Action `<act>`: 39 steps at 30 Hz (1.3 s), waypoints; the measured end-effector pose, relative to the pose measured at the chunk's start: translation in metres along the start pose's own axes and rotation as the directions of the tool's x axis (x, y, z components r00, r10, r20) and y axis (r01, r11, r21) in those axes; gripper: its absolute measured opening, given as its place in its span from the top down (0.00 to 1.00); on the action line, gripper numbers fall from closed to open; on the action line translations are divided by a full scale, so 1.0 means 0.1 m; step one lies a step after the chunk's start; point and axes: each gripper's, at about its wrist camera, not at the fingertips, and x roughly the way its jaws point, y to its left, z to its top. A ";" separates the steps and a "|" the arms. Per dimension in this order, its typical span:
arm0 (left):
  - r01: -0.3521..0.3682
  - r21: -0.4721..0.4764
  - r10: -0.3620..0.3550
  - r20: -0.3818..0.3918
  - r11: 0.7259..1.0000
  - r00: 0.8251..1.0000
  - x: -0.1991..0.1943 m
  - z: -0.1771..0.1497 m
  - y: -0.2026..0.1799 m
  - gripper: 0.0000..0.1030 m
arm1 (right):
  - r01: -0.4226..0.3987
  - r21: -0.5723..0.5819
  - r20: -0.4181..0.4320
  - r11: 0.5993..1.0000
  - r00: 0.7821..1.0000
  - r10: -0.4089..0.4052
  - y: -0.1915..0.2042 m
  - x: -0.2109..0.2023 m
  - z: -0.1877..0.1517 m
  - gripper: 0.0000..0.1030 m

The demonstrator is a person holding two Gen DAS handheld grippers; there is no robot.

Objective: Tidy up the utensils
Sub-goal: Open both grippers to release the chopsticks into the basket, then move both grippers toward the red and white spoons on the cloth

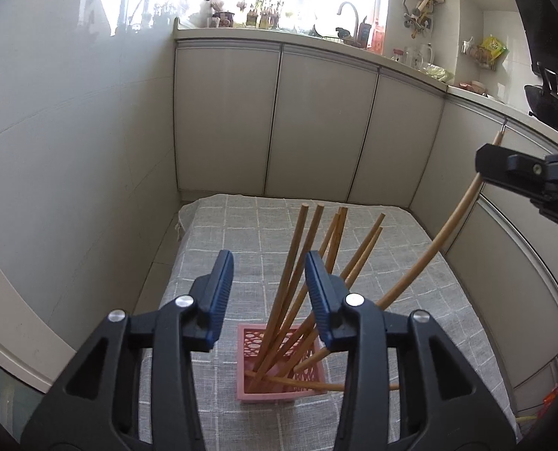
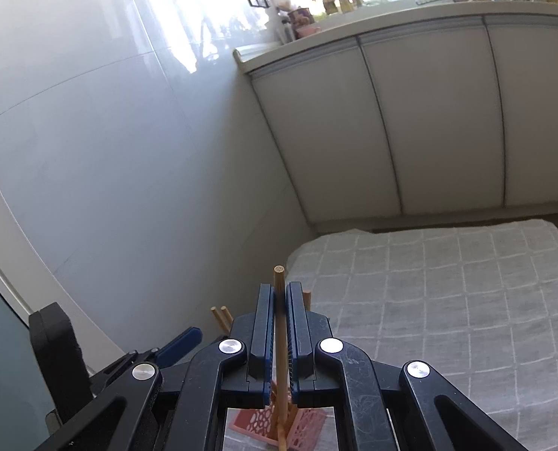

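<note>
A pink perforated holder [image 1: 279, 387] stands on the grey checked cloth [image 1: 219, 233], with several wooden chopsticks [image 1: 297, 263] fanned out of it. My left gripper [image 1: 269, 263] hovers just above and in front of the holder, jaws open. The sticks show through the gap, and neither pad presses on them. At the right, my right gripper [image 1: 481, 161] is shut on one more chopstick [image 1: 448, 233], whose lower end reaches down behind my left gripper's right finger, toward the holder. In the right wrist view that chopstick [image 2: 279, 274] stands upright between the closed pads of the right gripper [image 2: 279, 293], above the holder [image 2: 305, 428].
The clothed table [image 2: 448, 300] sits in a corner: a glossy wall [image 1: 72, 131] to the left, white cabinet doors [image 1: 316, 120] behind and to the right. A counter with a faucet [image 1: 348, 11] and a dark wok [image 1: 551, 107] lie beyond.
</note>
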 end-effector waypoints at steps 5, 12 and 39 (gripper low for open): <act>-0.011 -0.003 0.011 -0.032 1.000 0.999 -0.04 -0.05 0.04 0.54 | -0.036 -0.037 -0.021 0.999 0.999 0.035 0.02 0.18 -0.11 0.95; -0.034 0.000 0.034 -0.072 0.999 0.997 0.02 -0.08 0.07 0.54 | -0.062 -0.046 -0.101 0.997 0.993 0.057 -0.03 0.47 -0.26 0.92; -0.001 -0.018 -0.004 -0.269 1.000 0.963 -0.39 -0.42 -0.16 0.17 | 0.128 0.074 -0.128 0.989 0.985 -0.118 -0.67 -0.71 -0.62 0.18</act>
